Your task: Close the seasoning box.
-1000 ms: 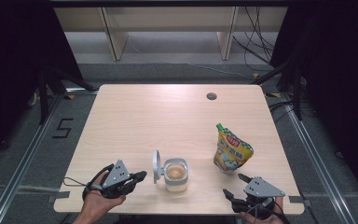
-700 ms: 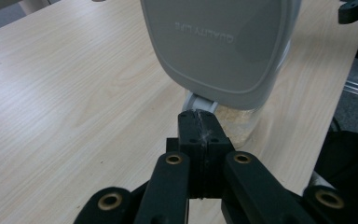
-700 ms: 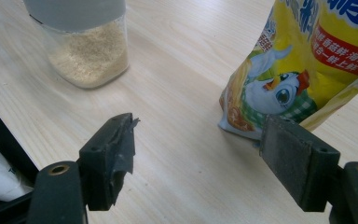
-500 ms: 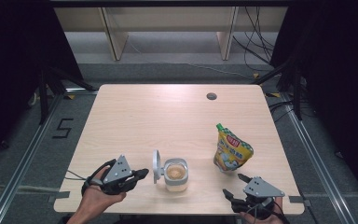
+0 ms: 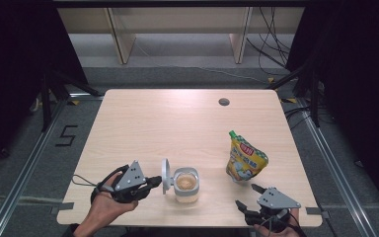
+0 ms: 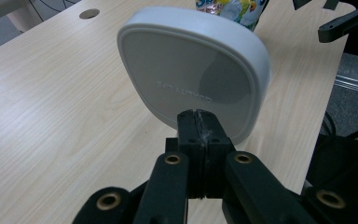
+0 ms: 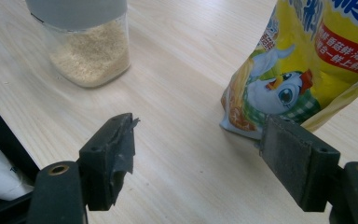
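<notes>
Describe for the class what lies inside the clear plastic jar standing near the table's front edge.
The clear plastic jar holds fine beige grains, filling its lower part. Its white rounded lid is swung open, upright beside it, by the shut left gripper. The jar's grey rim hides the grains' upper surface in the right gripper view.

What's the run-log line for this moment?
left gripper: shut at open lid | right gripper: open, empty | jar, pouch: upright

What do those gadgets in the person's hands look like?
Each is a black hand-held claw with two flat-padded jaws on arms with brass-coloured pivots. The left claw and right claw each carry a grey three-cornered plate on top, and a thin dark cable trails from the left one.
</notes>
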The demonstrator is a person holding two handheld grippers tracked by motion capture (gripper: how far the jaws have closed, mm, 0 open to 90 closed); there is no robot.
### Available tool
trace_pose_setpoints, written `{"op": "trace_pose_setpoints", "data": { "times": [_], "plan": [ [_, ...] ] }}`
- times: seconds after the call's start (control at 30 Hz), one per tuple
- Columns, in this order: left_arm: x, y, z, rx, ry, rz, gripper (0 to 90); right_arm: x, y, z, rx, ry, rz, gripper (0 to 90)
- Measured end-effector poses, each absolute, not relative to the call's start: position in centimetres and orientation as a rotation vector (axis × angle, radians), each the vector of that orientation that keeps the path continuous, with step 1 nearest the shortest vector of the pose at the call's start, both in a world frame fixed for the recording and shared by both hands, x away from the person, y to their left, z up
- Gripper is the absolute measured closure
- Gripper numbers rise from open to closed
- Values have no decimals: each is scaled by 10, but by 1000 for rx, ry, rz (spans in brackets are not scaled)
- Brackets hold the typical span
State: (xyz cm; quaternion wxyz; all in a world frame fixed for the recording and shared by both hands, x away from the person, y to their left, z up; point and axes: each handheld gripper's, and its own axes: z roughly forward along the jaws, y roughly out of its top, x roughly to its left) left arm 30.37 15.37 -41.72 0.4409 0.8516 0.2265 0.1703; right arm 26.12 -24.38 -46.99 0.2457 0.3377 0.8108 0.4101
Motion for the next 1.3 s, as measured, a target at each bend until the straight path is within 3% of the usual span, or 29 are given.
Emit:
{"op": "trace_pose_setpoints", "data": {
  "times": [0.97, 1.3],
  "plan": [
    [307, 130, -409, 2086, 527, 402, 877, 262, -244, -471, 924, 2219, 1122, 275],
    [306, 138, -406, 2074, 535, 384, 839, 262, -244, -471, 928, 2220, 1123, 275]
  ]
}}
